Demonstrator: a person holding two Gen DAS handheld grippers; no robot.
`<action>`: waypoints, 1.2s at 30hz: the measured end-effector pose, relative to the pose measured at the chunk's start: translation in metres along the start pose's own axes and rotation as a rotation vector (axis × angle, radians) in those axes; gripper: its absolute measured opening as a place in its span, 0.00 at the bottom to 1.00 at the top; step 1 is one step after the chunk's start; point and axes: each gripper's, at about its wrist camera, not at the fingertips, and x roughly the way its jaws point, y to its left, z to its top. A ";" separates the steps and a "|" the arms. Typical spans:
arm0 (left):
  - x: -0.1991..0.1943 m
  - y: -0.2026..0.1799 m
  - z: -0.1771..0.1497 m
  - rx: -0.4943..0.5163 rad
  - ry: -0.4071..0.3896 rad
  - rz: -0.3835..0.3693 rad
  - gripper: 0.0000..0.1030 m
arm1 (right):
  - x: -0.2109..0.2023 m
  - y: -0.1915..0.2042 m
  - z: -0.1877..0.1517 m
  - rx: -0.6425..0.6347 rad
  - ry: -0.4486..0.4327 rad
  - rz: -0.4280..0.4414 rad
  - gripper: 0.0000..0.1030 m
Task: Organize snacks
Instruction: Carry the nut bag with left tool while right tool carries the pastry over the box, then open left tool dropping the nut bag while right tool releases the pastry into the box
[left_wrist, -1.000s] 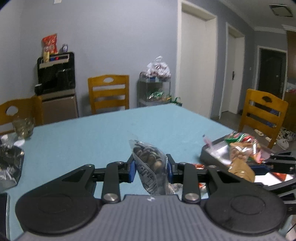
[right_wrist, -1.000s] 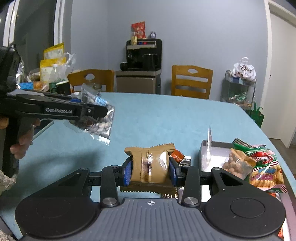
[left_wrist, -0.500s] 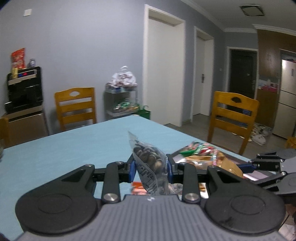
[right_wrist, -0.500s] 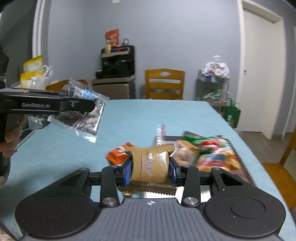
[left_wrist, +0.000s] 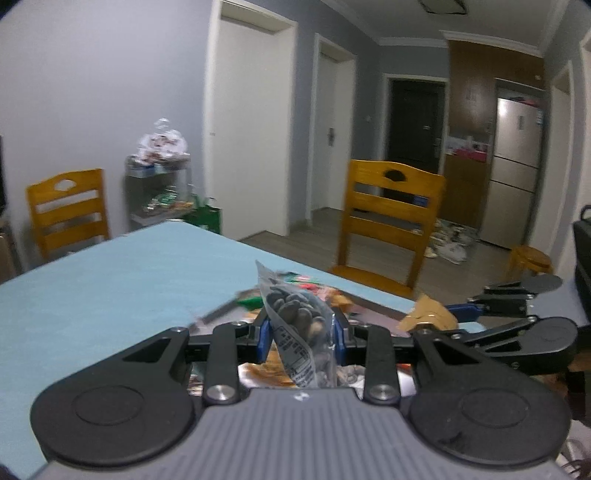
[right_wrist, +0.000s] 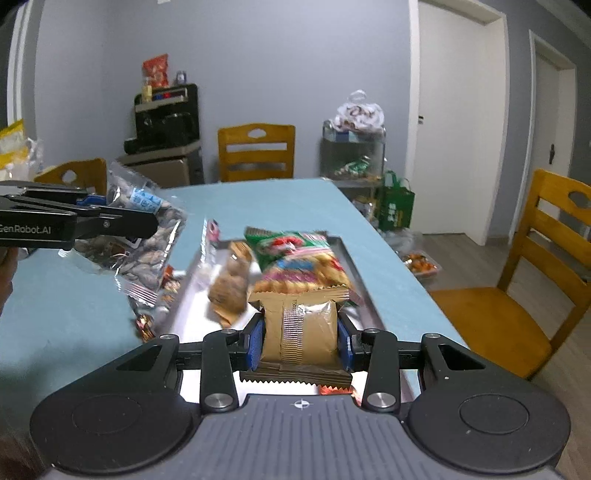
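The silver tray (right_wrist: 351, 258) sits on the blue desk (right_wrist: 277, 199), near the desk's right edge. It already has snacks in it: a green and yellow bag (right_wrist: 295, 258) at the far end and a small bag of round brown bites (right_wrist: 229, 288) beside it. A few small wrapped candies (right_wrist: 168, 280) lie on the desk just beside the tray's left wall.

The right tongs (right_wrist: 300, 341) are clenched on a gold snack packet (right_wrist: 299, 332). The blue pads press both sides of it. The packet hangs over the near end of the tray.

The left tongs (left_wrist: 300, 330) are clenched on a clear bag of dark nuts (left_wrist: 299, 325). In the right view this bag hangs in the air to the left of the tray, over the desk and the candies, not over the tray yet.

I think the step now is carrying both snacks to the tray. Next, the gold packet needs to go down onto a bare spot at the near end, and then the tongs can let go. The nut bag needs to move over the tray wall first. The two tongs are close, so they should take care not to bump. The nut bag is floppy and could catch on the tray's rim.

Yellow wooden chairs (right_wrist: 255, 151) stand around the desk.
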 end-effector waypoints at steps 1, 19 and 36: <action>0.005 -0.006 -0.001 -0.001 0.006 -0.023 0.28 | -0.001 -0.003 -0.002 -0.005 0.007 -0.007 0.39; 0.082 -0.048 -0.042 -0.093 0.179 -0.250 0.28 | 0.008 -0.026 -0.032 -0.001 0.098 -0.014 0.39; 0.105 -0.043 -0.061 -0.118 0.240 -0.240 0.29 | 0.023 -0.026 -0.038 0.014 0.141 -0.032 0.40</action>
